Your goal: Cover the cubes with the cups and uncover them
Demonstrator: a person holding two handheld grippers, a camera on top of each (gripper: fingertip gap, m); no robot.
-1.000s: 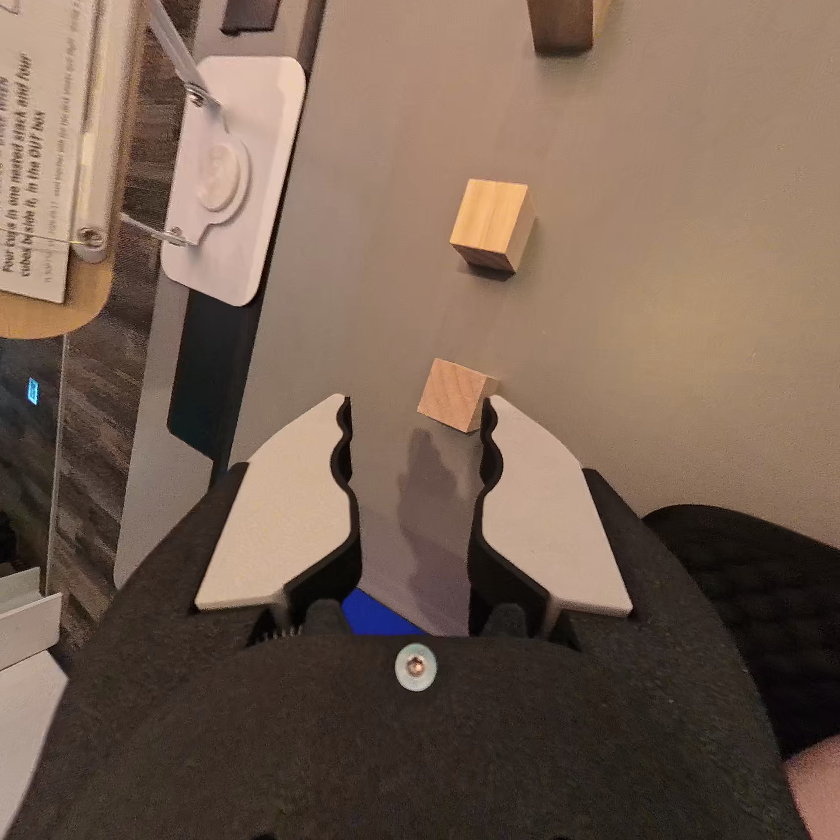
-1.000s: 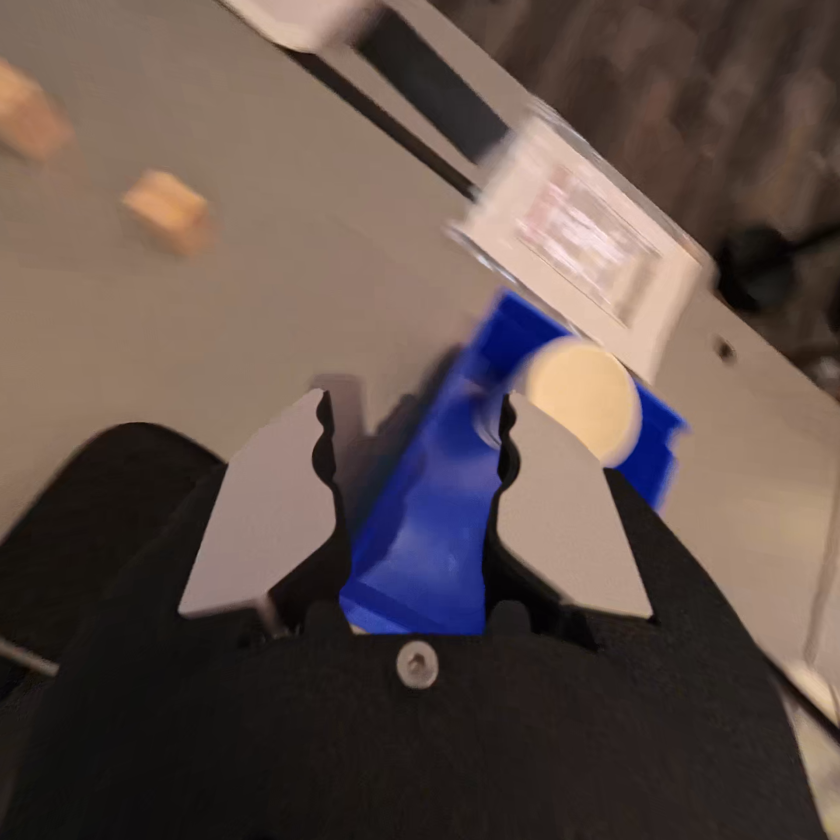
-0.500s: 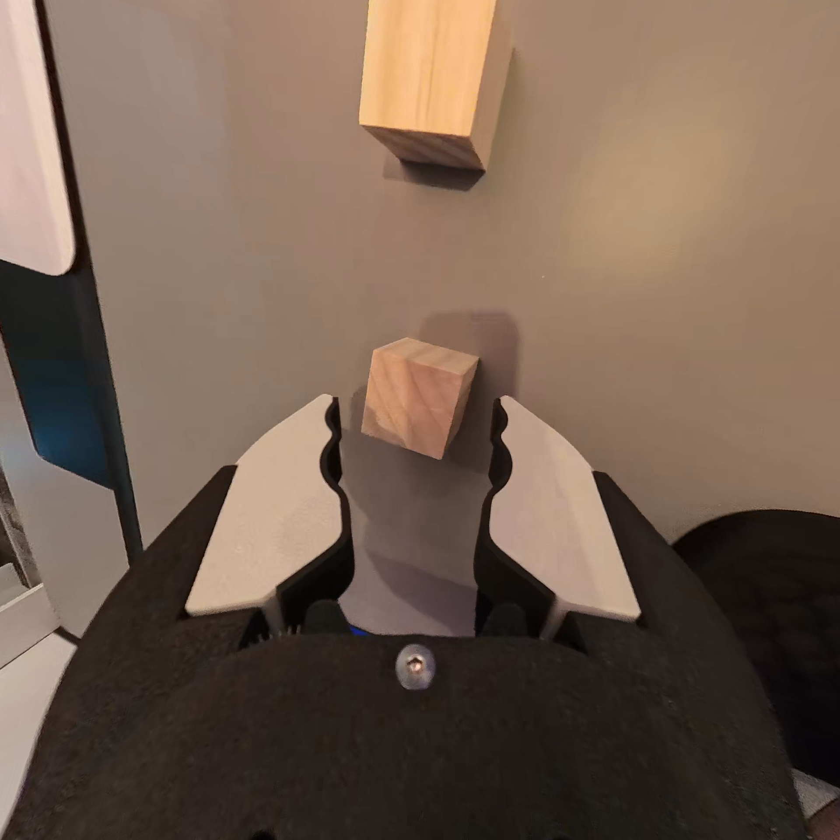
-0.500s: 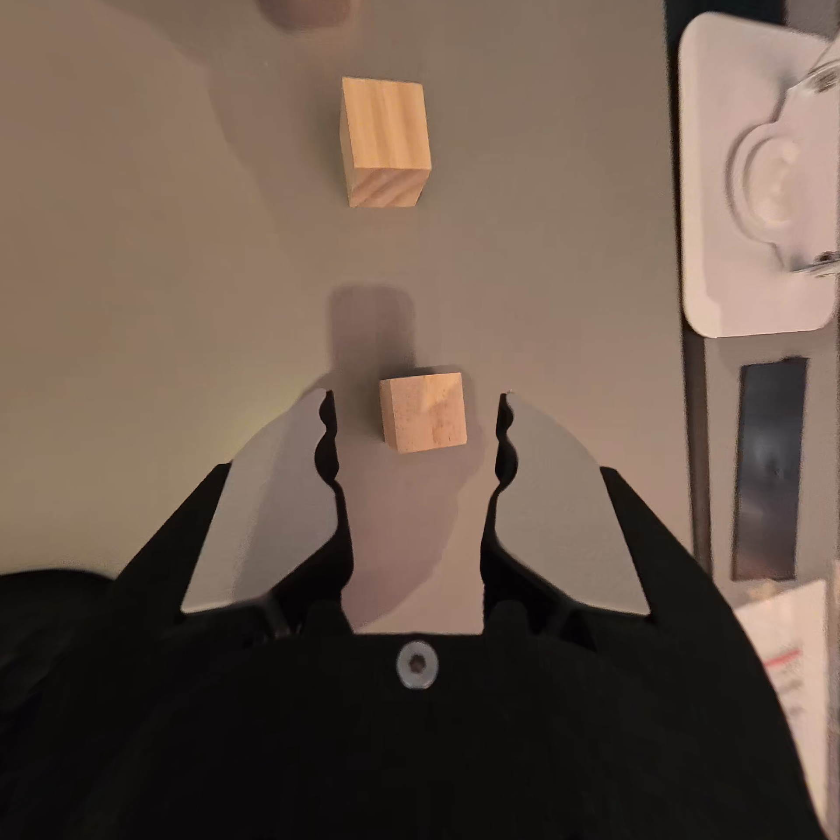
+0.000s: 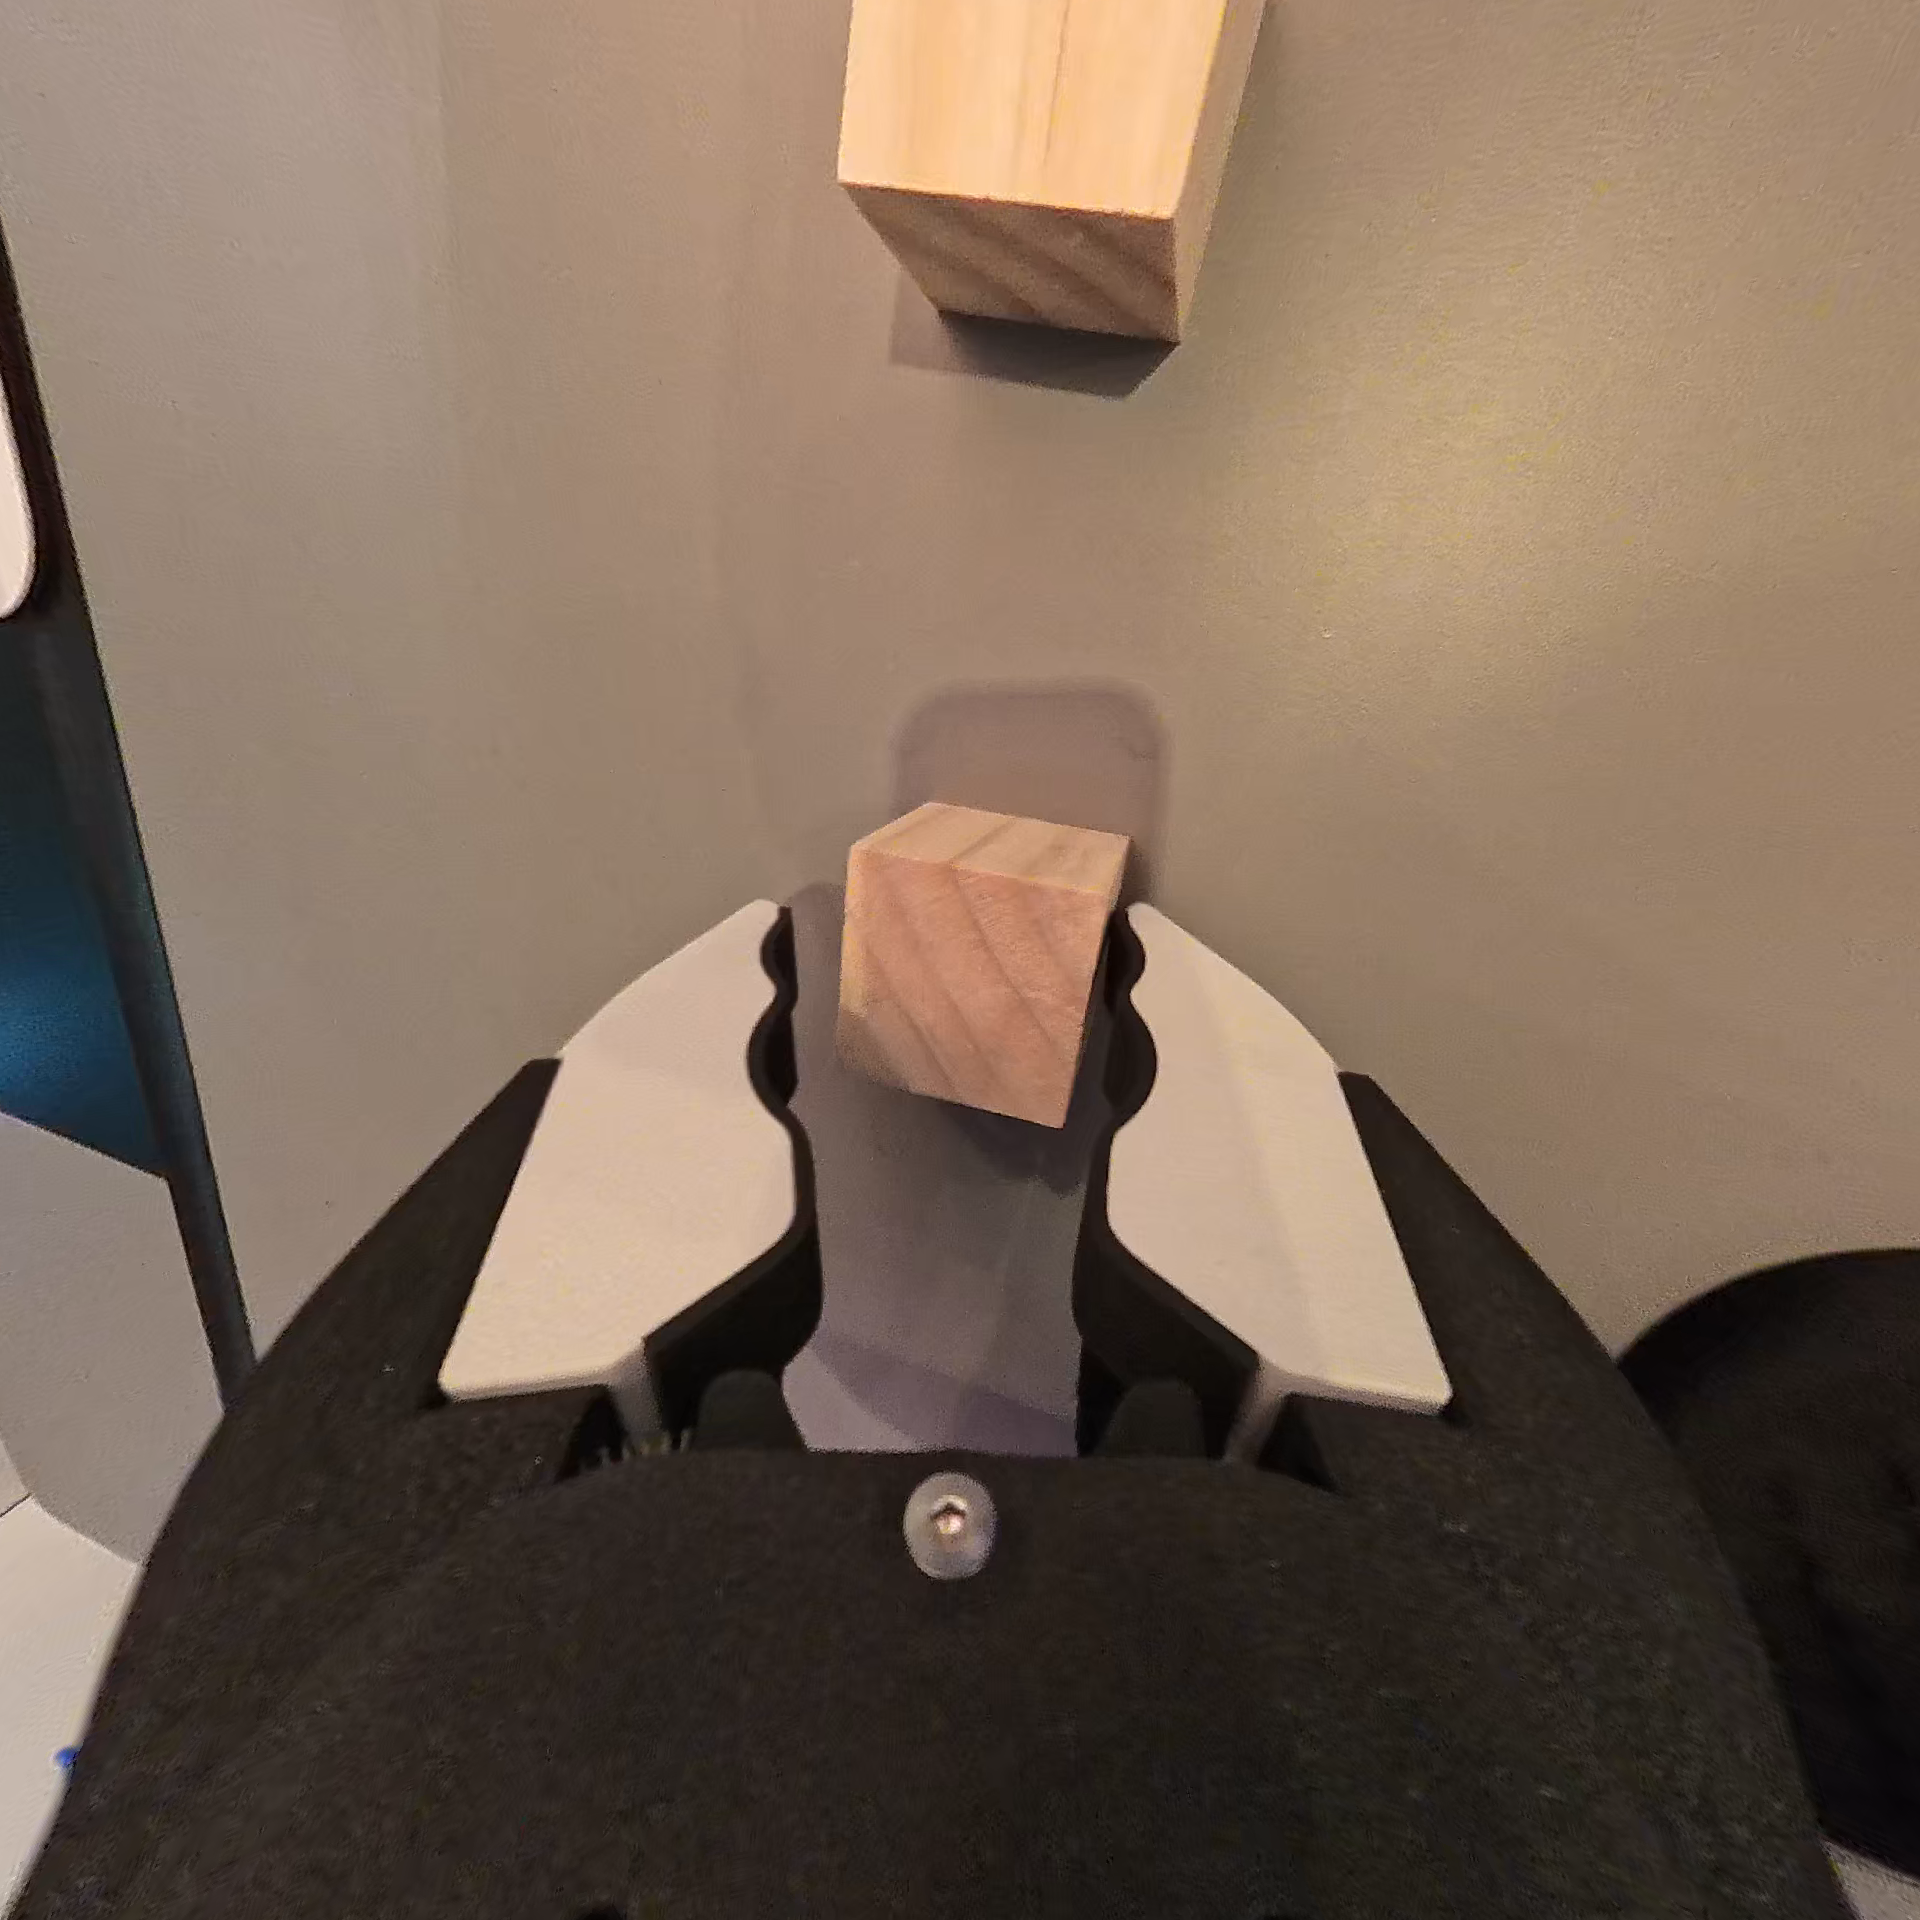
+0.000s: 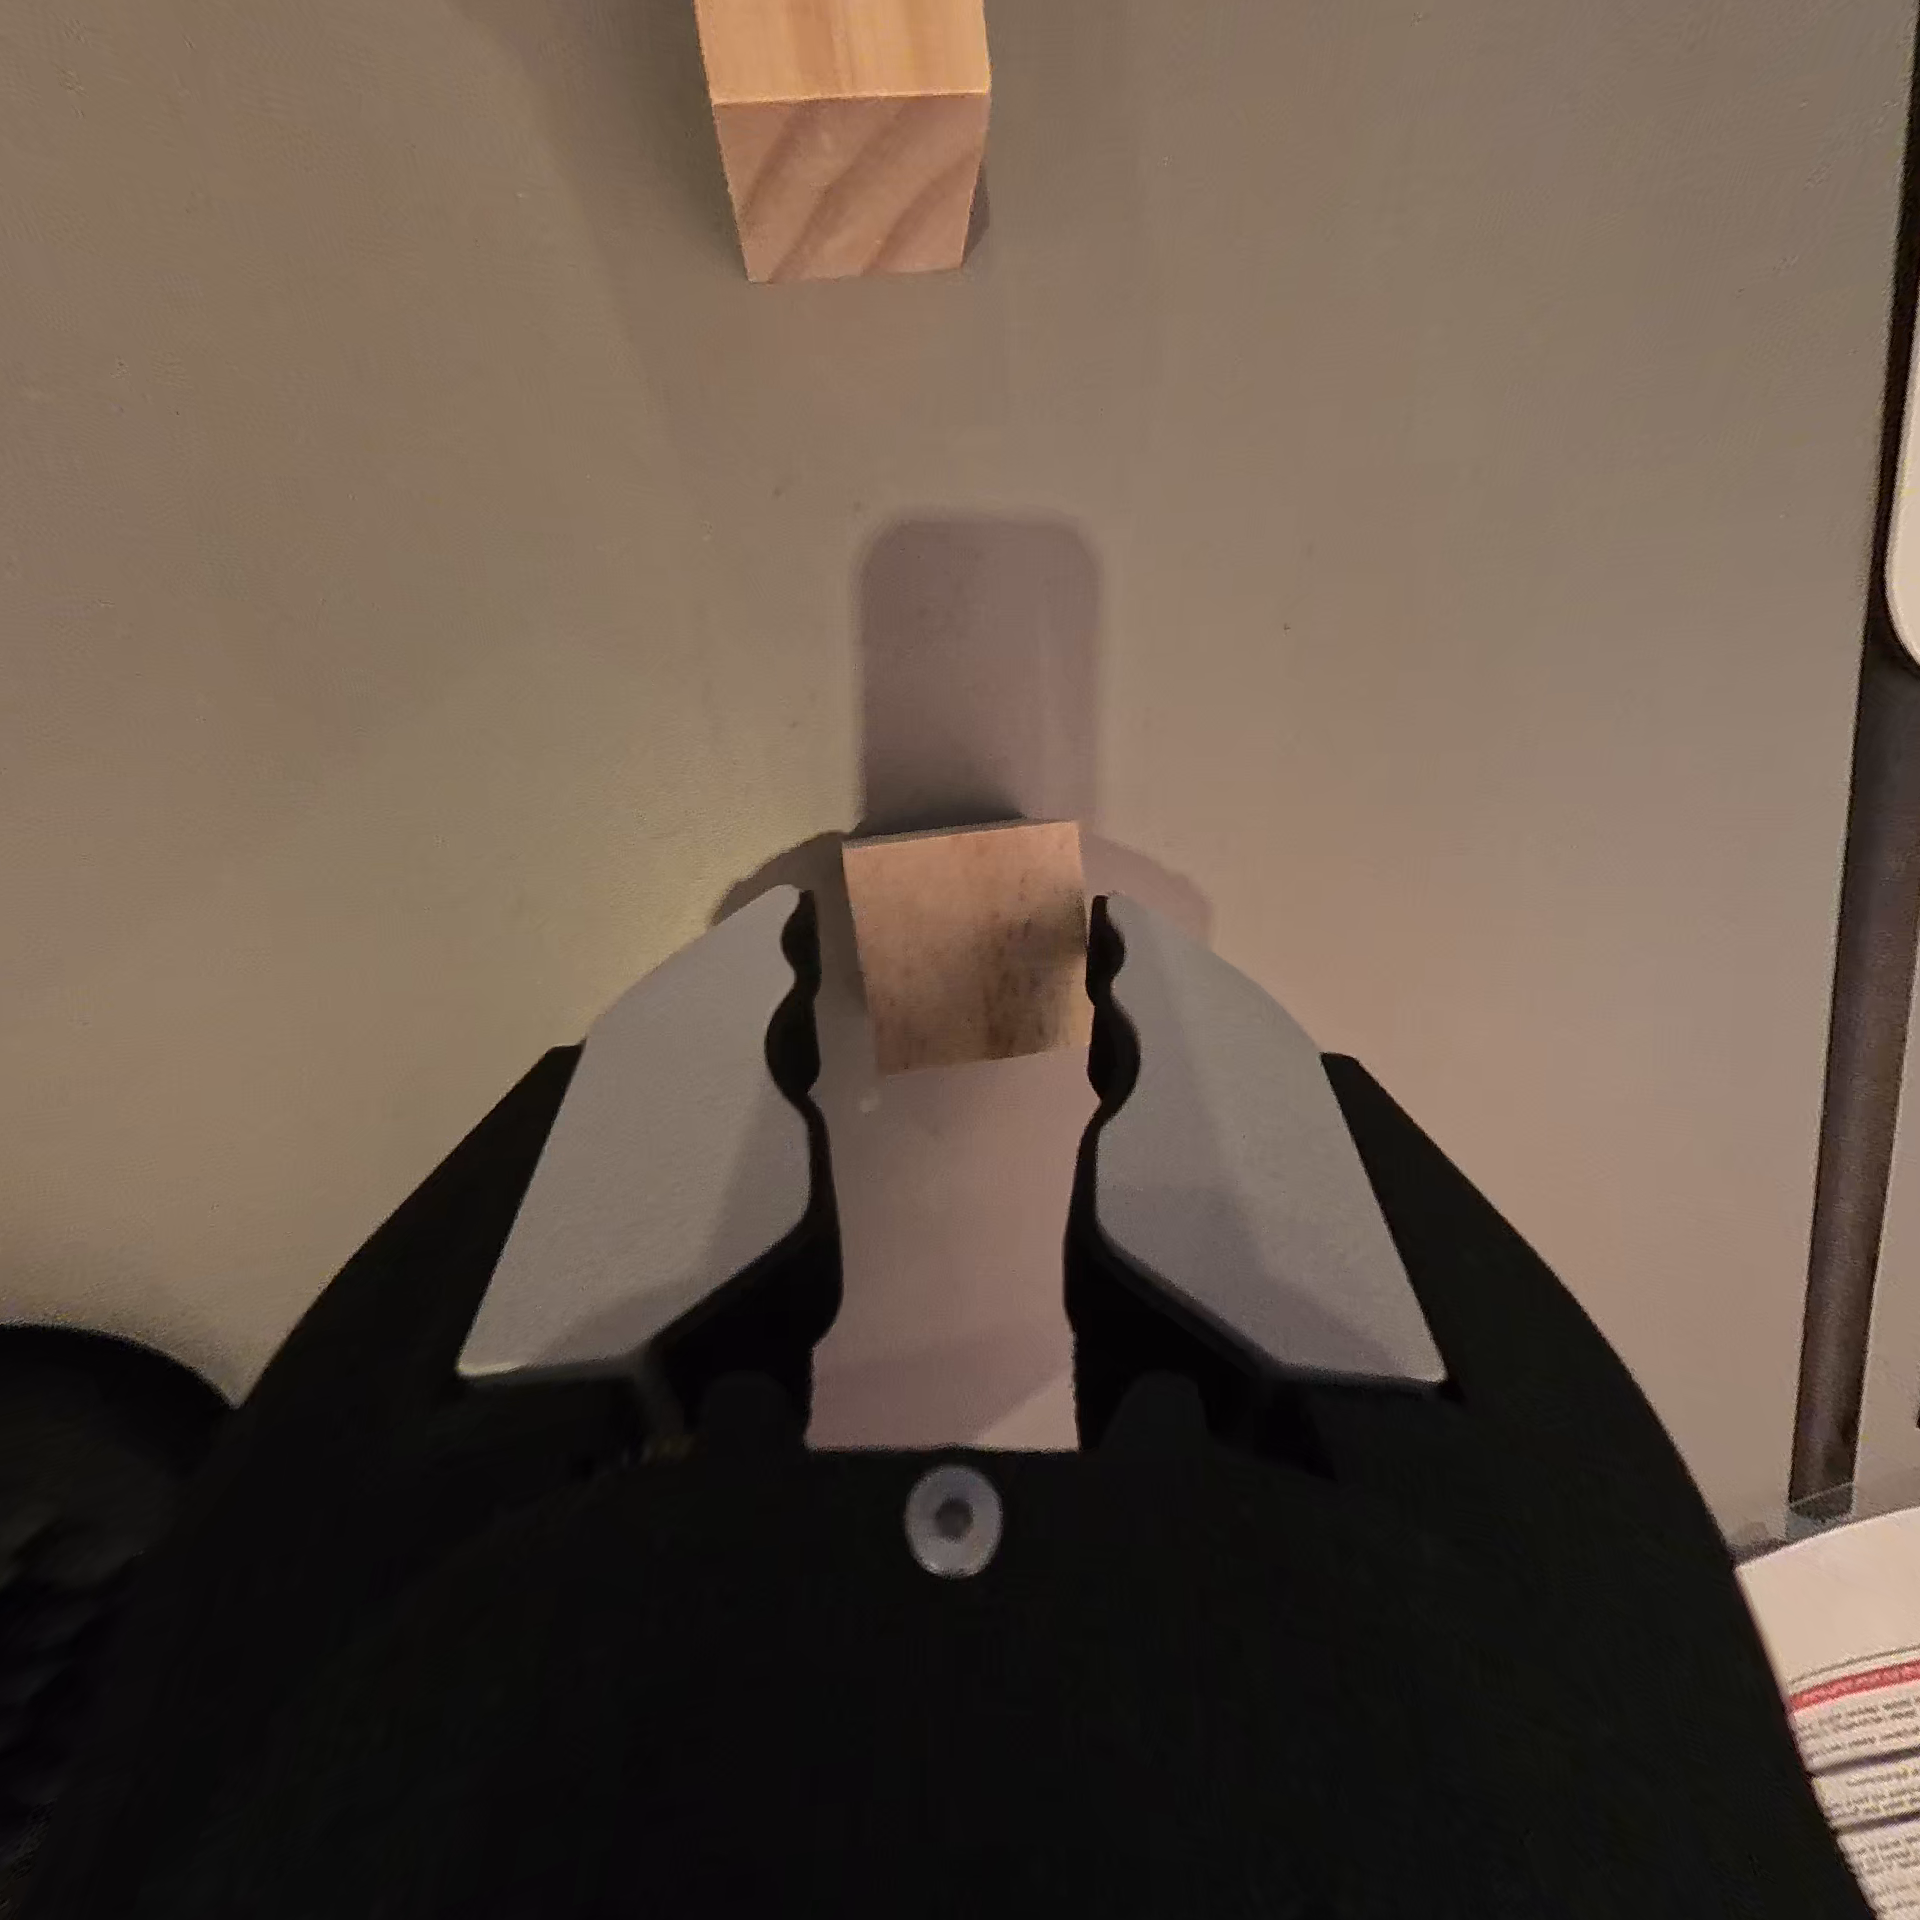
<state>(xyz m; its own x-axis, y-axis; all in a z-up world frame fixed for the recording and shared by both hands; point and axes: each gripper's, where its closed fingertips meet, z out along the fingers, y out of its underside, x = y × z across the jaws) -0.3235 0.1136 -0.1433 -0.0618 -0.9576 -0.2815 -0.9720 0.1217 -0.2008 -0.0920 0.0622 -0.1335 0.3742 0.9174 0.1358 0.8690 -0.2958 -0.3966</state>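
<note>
Both grippers sit lower and closer than half a second ago; each cube now lies between the fingertips instead of ahead of them. Left gripper (image 5: 951, 940): jaws apart, straddling a small pale wooden cube (image 5: 977, 982) on the grey tabletop (image 5: 1507, 675); right fingertip at or just beside the cube's edge, a gap on the left. Right gripper (image 6: 951, 935): jaws apart around a shadowed wooden cube (image 6: 971, 945), narrow gaps both sides. Beyond each, well apart, a second light wooden cube (image 5: 1023, 156) (image 6: 847, 135). White printed sheet (image 6: 1860, 1683) at lower right of right wrist view
</note>
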